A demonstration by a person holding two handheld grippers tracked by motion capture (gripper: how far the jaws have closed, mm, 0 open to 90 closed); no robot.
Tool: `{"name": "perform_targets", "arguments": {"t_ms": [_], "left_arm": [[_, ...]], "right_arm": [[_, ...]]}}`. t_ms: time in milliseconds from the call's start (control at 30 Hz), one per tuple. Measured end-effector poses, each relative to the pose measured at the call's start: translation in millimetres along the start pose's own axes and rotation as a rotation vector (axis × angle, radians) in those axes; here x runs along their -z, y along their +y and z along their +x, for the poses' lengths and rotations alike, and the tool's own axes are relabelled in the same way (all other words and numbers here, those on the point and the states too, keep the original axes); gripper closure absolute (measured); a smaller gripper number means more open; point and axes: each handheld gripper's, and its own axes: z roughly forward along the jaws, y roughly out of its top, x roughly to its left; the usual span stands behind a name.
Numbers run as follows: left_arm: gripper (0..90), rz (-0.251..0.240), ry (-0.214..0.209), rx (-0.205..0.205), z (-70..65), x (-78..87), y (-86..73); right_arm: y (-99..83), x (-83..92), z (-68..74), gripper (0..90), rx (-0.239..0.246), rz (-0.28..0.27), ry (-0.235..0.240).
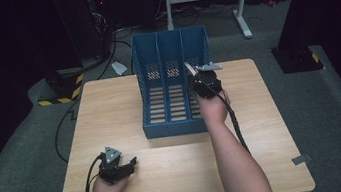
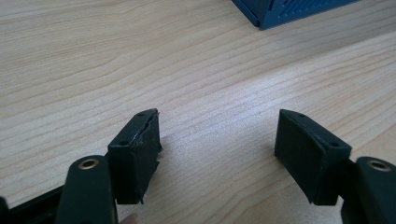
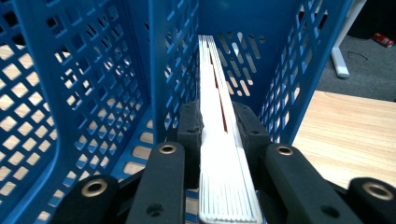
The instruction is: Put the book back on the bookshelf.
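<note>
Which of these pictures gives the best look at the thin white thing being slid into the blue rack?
The right gripper view: the white book runs edge-on between the right gripper jaws, inside the blue file rack's right-hand compartment. In the high view it is a small pale sliver above the hand. The left gripper view catches a corner of the rack.

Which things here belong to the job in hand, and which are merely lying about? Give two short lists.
Part of the job:
- white book, clamped edge-on
- right gripper, holding it in the rack's right-hand slot
- blue file rack

Standing by or just lying about:
- left gripper, open above bare wooden table
- white desk frame on the floor behind
- cables on the floor
</note>
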Motion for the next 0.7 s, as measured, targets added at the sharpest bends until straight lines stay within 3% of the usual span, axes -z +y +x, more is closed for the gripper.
{"name": "perform_targets", "arguments": {"t_ms": [333, 467, 700], "left_arm": [[31.5, 0.000, -0.002, -0.003, -0.1, 0.4, -0.3], [31.5, -0.001, -0.002, 0.000, -0.4, 0.6, -0.6], [31.5, 0.000, -0.003, -0.001, -0.5, 0.7, -0.6]], "right_arm": [[-5.6, -9.7, 1.9, 75.4, 0.021, 0.014, -0.012], [-8.9, -9.4, 2.3, 75.3, 0.045, 0.010, -0.015], [-17.3, -5.9, 2.2, 75.0, 0.045, 0.020, -0.019]]}}
